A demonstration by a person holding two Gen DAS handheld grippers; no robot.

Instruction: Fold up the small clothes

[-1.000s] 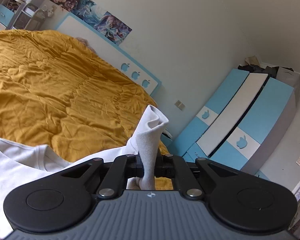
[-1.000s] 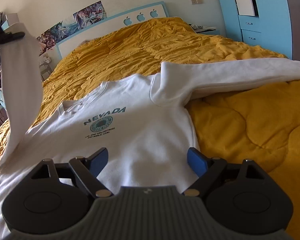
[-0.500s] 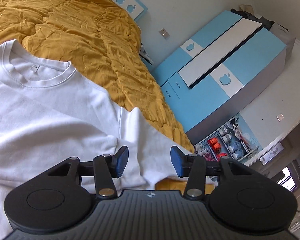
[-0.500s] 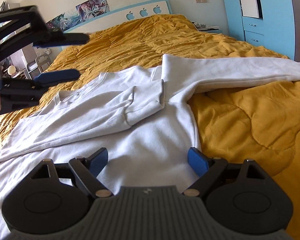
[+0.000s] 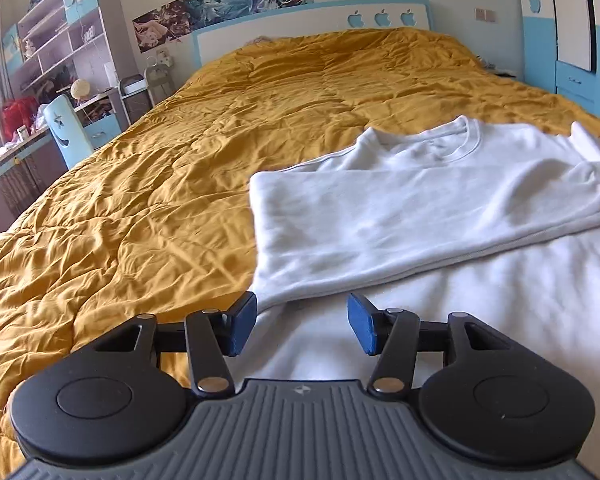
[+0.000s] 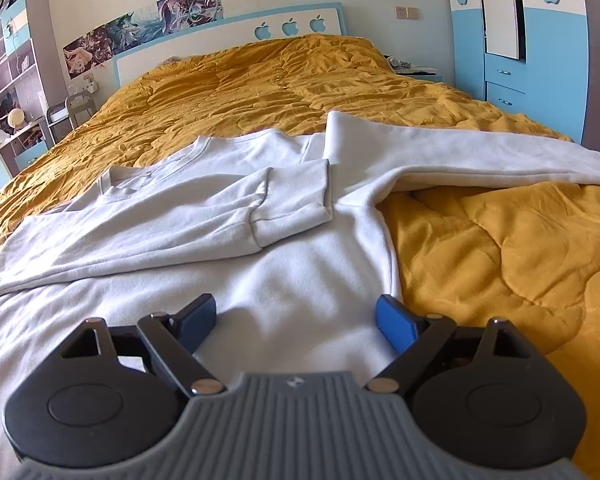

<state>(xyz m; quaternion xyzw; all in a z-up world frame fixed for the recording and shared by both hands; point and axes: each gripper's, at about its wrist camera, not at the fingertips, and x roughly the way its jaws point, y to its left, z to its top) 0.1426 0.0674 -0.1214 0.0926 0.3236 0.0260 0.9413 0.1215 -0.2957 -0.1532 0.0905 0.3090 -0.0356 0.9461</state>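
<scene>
**A:** Left to right. Left wrist view: desk chair (image 5: 66, 130) and shelves (image 5: 54, 46) far left, then bare mustard duvet (image 5: 140, 216), then white sweatshirt (image 5: 440, 216) on the right half of the frame. Left gripper (image 5: 302, 326) fingers spread wide, nothing between them, hovering over the shirt's left edge where it meets the duvet.

**B:** Sleeve?

**A:** Left sleeve (image 5: 400, 220) is folded across the chest, lying flat. This view shows its fold at the shoulder side; the cuff runs off frame right.

**B:** Right wrist view?

**A:** It picks up what the left misses: that sleeve's cuff (image 6: 296, 200) ends mid-chest, and the other sleeve (image 6: 460, 156) is stretched out to the right over the duvet, not folded. Collar (image 6: 160, 168) sits left of centre. Right gripper (image 6: 296, 322) fingers also wide apart, empty, above the lower body of the sweatshirt near its right side seam.

**B:** Surroundings?

**A:** Headboard (image 6: 228, 40) with apple cutouts at the back, posters (image 6: 140, 28) above it, blue wardrobe (image 6: 540, 48) far right. Nothing lies on the shirt. Each gripper's own body blocks the bottom of its frame, so the hem is hidden.
</scene>
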